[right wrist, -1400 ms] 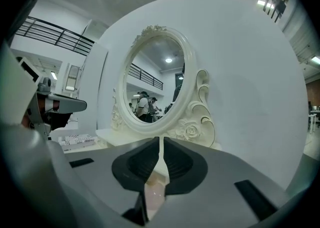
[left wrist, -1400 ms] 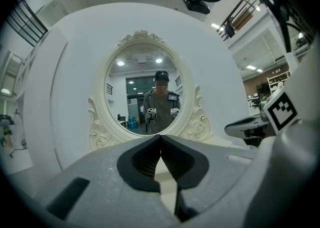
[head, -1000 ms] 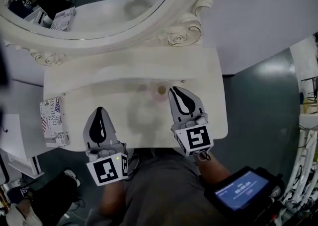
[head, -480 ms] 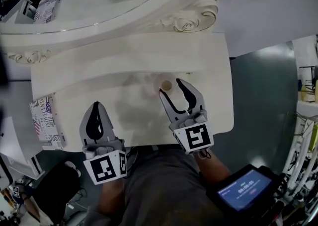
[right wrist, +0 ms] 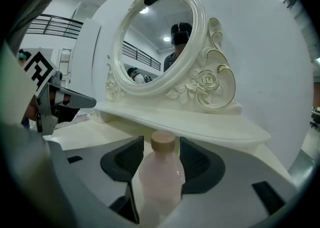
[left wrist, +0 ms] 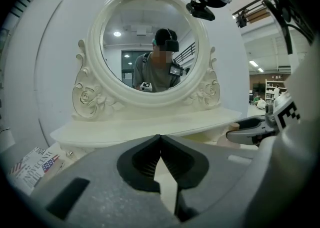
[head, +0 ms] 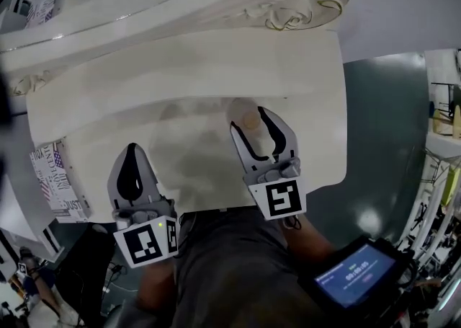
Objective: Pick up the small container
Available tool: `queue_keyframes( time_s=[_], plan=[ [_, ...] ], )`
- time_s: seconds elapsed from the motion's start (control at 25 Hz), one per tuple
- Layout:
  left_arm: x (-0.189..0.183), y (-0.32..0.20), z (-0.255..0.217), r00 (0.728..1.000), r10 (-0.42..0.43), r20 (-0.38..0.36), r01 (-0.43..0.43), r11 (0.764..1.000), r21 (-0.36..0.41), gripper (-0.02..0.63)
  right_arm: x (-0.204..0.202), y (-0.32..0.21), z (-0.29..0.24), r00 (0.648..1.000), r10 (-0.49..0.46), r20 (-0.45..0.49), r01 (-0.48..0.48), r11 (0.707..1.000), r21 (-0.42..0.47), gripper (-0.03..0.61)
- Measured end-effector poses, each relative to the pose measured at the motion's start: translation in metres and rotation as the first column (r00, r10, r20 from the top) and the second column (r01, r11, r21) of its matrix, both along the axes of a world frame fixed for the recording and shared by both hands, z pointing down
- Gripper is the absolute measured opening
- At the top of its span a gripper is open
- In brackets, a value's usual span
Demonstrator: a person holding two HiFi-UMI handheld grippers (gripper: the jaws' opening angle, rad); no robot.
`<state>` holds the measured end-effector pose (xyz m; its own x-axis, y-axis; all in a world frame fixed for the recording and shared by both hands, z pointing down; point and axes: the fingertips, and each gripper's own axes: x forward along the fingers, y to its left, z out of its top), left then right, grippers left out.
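The left hand-held gripper (head: pixel 130 152) is over the cream-white desk (head: pixel 86 139), its jaws shut and empty. Further right, the right hand-held gripper (head: pixel 249 120) has just been opening its jaws; they stand wide apart on either side of the small pale-pink plastic bottle with a tan cap (right wrist: pixel 160 177), which is upright on the desk

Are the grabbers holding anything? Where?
Nothing is held. The right gripper has just been opening its jaws; the small pale-pink bottle with tan cap stands loose between them. Left gripper shut, empty.

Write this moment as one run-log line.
right gripper: jaws just been opening, open around bottle | left gripper: shut, empty | bottle: upright on table
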<state>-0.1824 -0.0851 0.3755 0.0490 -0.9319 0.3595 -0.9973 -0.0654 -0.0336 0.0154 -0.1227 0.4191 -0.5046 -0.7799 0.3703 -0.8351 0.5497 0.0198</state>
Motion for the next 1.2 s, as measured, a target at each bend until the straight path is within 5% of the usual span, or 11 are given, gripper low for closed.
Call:
queue_keyframes(
  time_s=[0.84, 1.2],
  plan=[
    [-0.011, -0.016, 0.022, 1.000, 0.018, -0.010, -0.018, 0.999, -0.036, 0.014, -0.004, -0.005, 0.013, 0.999, 0.033, -0.022, -0.033, 0.999, 0.013, 0.208],
    [-0.007, -0.014, 0.020, 1.000, 0.021, -0.010, -0.022, 0.999, -0.034, 0.014, -0.003, -0.005, 0.011, 0.999, 0.046, -0.011, -0.046, 0.999, 0.015, 0.161]
  ],
)
